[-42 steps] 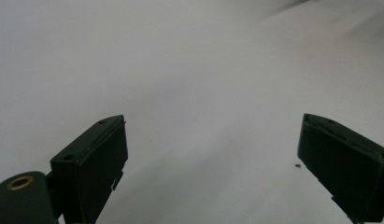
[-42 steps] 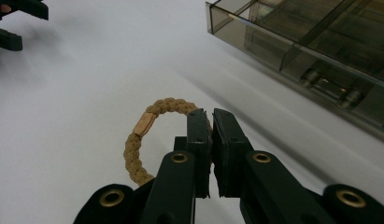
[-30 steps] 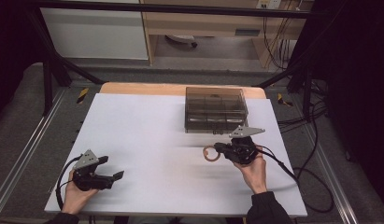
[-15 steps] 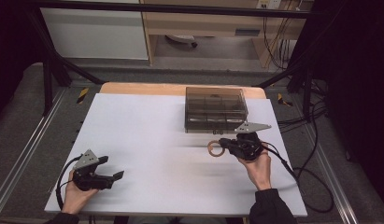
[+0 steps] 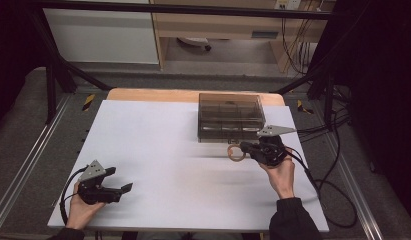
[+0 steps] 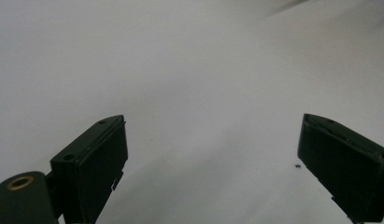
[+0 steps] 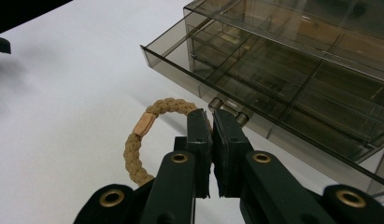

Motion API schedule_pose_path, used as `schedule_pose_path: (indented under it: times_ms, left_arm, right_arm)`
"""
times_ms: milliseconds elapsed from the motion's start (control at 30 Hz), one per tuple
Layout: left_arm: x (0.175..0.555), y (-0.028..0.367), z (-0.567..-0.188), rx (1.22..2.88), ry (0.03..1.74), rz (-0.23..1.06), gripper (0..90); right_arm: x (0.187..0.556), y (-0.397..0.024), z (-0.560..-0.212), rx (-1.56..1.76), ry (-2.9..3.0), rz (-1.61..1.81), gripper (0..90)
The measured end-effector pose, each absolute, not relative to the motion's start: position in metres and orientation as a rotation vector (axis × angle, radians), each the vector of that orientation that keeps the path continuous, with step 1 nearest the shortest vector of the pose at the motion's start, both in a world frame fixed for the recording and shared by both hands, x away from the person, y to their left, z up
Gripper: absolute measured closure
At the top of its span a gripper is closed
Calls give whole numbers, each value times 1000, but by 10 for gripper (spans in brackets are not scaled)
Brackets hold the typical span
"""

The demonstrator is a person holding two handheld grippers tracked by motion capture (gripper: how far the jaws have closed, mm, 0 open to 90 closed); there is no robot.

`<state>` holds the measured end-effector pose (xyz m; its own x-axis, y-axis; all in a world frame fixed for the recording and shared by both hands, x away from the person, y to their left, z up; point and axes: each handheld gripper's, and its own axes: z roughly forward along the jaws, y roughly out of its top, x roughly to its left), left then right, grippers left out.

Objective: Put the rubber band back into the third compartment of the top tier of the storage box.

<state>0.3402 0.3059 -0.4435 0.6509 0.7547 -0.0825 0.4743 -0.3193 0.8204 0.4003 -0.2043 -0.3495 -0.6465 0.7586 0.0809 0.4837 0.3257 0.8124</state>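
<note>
We see the right gripper (image 5: 245, 149) right of centre in the high view, its jaws pressed together on a braided bracelet (image 5: 236, 152), a small tan ring that sits just left of the gripper and just below the smoky box (image 5: 230, 117).

In the right gripper view the bracelet (image 7: 143, 135) shows well: a loop of sand-coloured woven cord, thick and knobbly, with a small flat tag of lighter, cork-like material fixed across the braid on its upper left stretch. The loop curves from the lower left of the frame up and over to the centre, where it runs in behind the right gripper (image 7: 210, 122). The two black jaws stand almost together there, with only a thin slit between them, and the cord passes into that pinch. We cannot tell whether the loop rests on the table or hangs free of it.

The box (image 7: 292, 70) fills the upper right of that frame: clear, brown-tinted plastic, divided into small compartments, its near edge with a small hinge or latch just beyond the jaw tips.

The left gripper (image 5: 120, 190) lies at the lower left of the high view, held in a hand (image 5: 82, 212) on the white table (image 5: 158, 150). In the left gripper view its jaws stand wide apart over bare white surface.
</note>
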Motion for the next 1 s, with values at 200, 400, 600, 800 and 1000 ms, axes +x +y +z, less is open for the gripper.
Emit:
schedule_pose_path:
  times_ms: [200, 400, 600, 800, 1000]
  left_arm:
    - [340, 306, -443, 1980, 960, 399, 81]
    - [340, 306, -444, 1980, 960, 398, 81]
    - [340, 306, -444, 1980, 960, 398, 81]
    - [340, 306, -444, 1984, 959, 400, 81]
    - [341, 306, -444, 1983, 959, 399, 81]
  right_arm:
    - [405, -208, -347, 1130, 2266, 1220, 860]
    - [410, -212, -345, 1149, 2247, 1213, 860]
    - [415, -217, -342, 1167, 2228, 1198, 860]
    - [421, -223, -339, 1184, 2203, 1195, 860]
    - [427, -226, -338, 1204, 2181, 1188, 860]
